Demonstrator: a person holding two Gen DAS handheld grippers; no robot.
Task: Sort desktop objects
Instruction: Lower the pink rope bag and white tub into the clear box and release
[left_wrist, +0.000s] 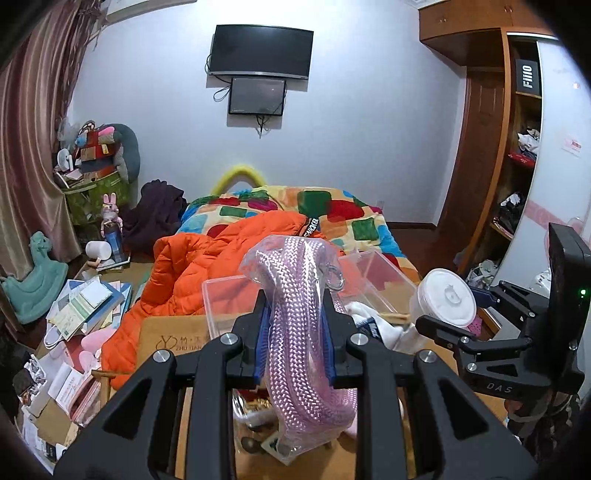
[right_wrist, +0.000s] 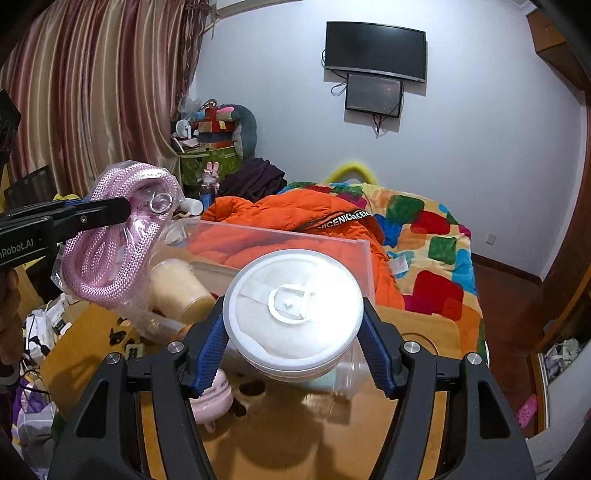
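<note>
My left gripper (left_wrist: 295, 317) is shut on a pink braided rope (left_wrist: 291, 266) sealed in a clear plastic bag, which hangs above the wooden desk (left_wrist: 173, 336). In the right wrist view the same left gripper (right_wrist: 123, 210) holds the rope (right_wrist: 110, 258) at the left. My right gripper (right_wrist: 295, 354) is shut on a round tub with a white lid (right_wrist: 293, 310), its blue pads (right_wrist: 208, 354) pressed on both sides. From the left wrist view the tub (left_wrist: 445, 297) and the right gripper (left_wrist: 461, 310) sit at the right. A clear plastic box (right_wrist: 280, 240) stands open just beyond both.
A cream-filled jar (right_wrist: 181, 288) lies on its side on the desk (right_wrist: 288, 424), near a pink round item (right_wrist: 214, 398). White socks (left_wrist: 388, 332) lie by the box (left_wrist: 369, 273). An orange jacket (left_wrist: 207, 266) and a colourful quilt (right_wrist: 436, 251) cover the bed behind. Papers (left_wrist: 85, 306) pile up at the left.
</note>
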